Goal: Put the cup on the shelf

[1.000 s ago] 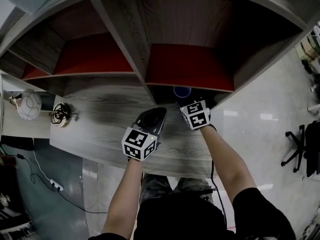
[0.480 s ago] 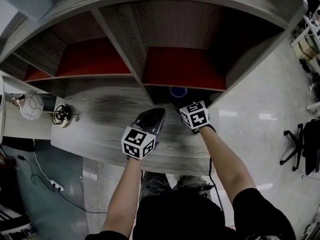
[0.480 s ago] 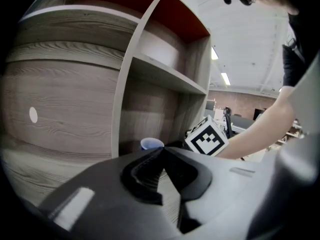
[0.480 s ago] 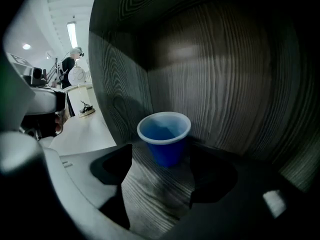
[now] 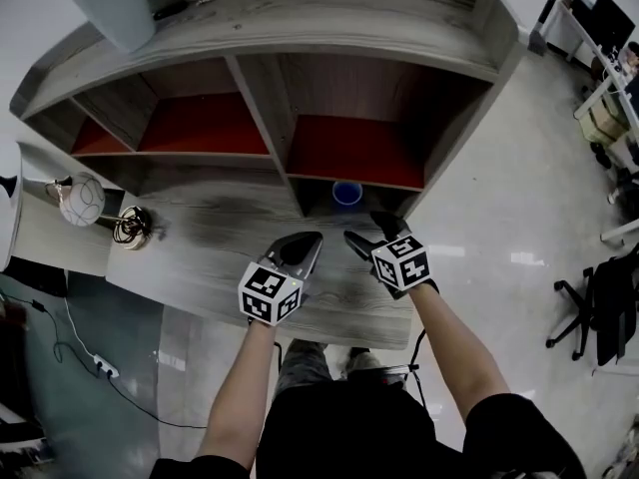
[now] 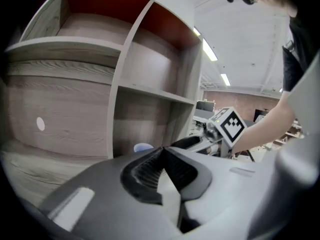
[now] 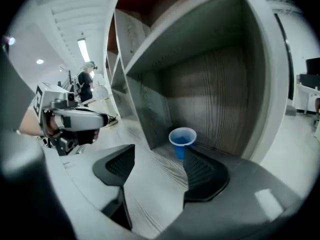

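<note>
The blue cup stands upright on the desk board inside the shelf's lower right compartment; in the right gripper view the cup sits just beyond the fingertips. My right gripper hovers in front of that compartment. Its jaws have just been opening and then closing a touch, and nothing is between them. My left gripper is shut and empty beside it, to the left. Past its tip, in the left gripper view, only the cup's rim shows.
A round globe ornament and a wire ornament sit at the desk's left end. A grey shade stands on the shelf top. Red-backed upper compartments are above the cup. An office chair is on the floor to the right.
My right gripper has drawn back out of the lower compartment, away from the cup, with its fingers now apart. The left gripper rose a little. The cup stays in place.
</note>
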Available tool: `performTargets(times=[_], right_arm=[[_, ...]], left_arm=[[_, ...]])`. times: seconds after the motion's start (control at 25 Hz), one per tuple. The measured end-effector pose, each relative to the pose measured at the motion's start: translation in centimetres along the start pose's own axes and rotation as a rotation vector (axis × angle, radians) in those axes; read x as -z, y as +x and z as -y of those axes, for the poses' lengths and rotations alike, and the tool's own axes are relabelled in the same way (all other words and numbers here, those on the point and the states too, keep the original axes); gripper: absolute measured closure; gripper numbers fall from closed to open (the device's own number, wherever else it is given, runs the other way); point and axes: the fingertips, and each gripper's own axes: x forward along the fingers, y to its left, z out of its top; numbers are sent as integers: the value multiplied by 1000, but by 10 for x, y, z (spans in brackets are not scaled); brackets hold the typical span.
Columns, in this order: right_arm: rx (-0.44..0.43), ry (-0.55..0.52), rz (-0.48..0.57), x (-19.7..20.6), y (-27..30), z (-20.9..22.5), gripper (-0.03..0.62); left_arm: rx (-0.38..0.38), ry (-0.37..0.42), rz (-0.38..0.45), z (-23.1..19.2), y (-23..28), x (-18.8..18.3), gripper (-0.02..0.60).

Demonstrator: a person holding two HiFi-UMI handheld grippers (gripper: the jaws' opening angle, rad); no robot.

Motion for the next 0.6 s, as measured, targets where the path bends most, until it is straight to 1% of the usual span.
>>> performTargets(times=[0.04,0.12,0.16,0.24,0.28,0.32,0.4,0.52,0.6], right_arm=[[-18,-13,8,-4,-10,-7,300],[-39,-44,28,-13,-31,-18,329],[-40,-57,40,-17,-43,-22,384],[-23,-79,63,-25,-67,-26,459],[-10,-87,73,-27,-78,-28,527],[0,-92,81,-29,-88,-30,565],[6,-99,84,-28,-104,-36,582],[19,-102,78,-23,-117,-43,582],[23,-83,75,-17,-122,-47,582]], left_arm=[[4,1,-1,5,-3,-1,581],[10,3,2,14,-10,-4,581],[11,1,4,19,-14,-4,581],[13,-5,10,30,-21,-5,581],[13,-8,14,35,-24,-5,581],[12,-12,19,40,-28,-6,581],[10,-18,30,49,-34,-6,581],[-4,-31,48,56,-43,-7,581],[-15,-54,59,61,-48,-6,581]])
